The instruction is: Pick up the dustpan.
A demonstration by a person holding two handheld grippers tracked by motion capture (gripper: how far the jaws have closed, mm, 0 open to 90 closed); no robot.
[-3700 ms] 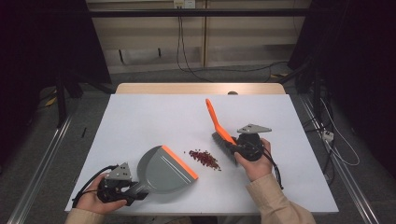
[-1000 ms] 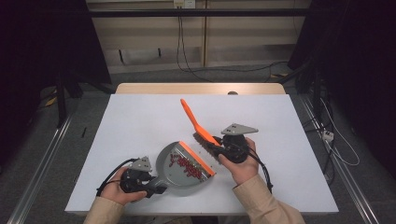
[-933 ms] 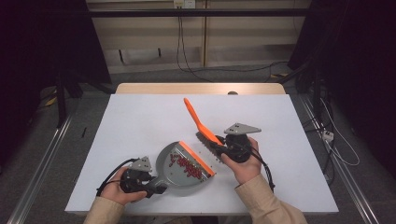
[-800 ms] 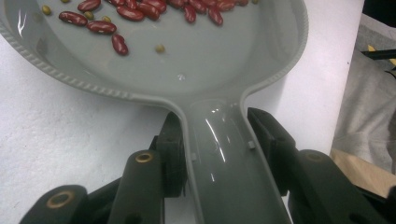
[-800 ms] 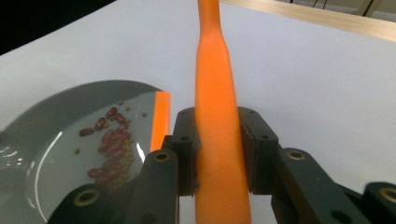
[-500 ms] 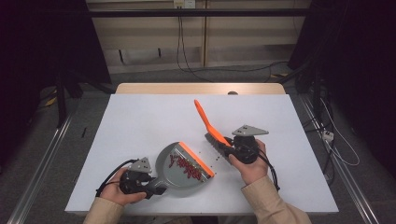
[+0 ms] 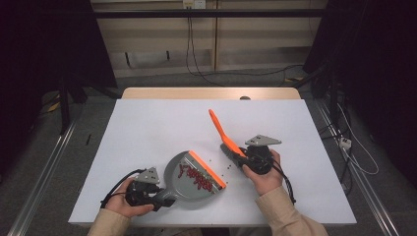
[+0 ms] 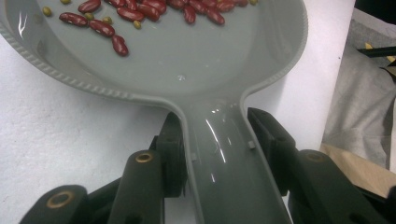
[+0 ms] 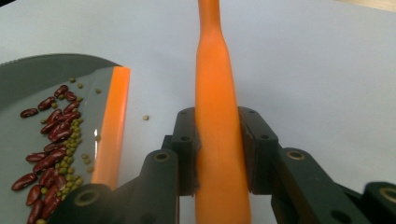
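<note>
A grey dustpan with an orange lip lies flat near the table's front edge. Red beans and small green ones lie in it. My left gripper is shut on the pan's handle, its pads pressing both sides. To the right of the lip my right gripper is shut on an orange brush, whose handle slants up and away. In the right gripper view the brush handle runs between the pads, beside the lip and the beans.
A few small loose beans lie on the white table between the lip and the brush; one green bean sits just off the lip. Cables trail from both grippers. Beyond the table's far wooden edge is dark floor with wires.
The bean pile that lay on the table is now in the dustpan. Over the last second the brush drew back to the right, off the lip, and sank a little. The dustpan stayed put.
</note>
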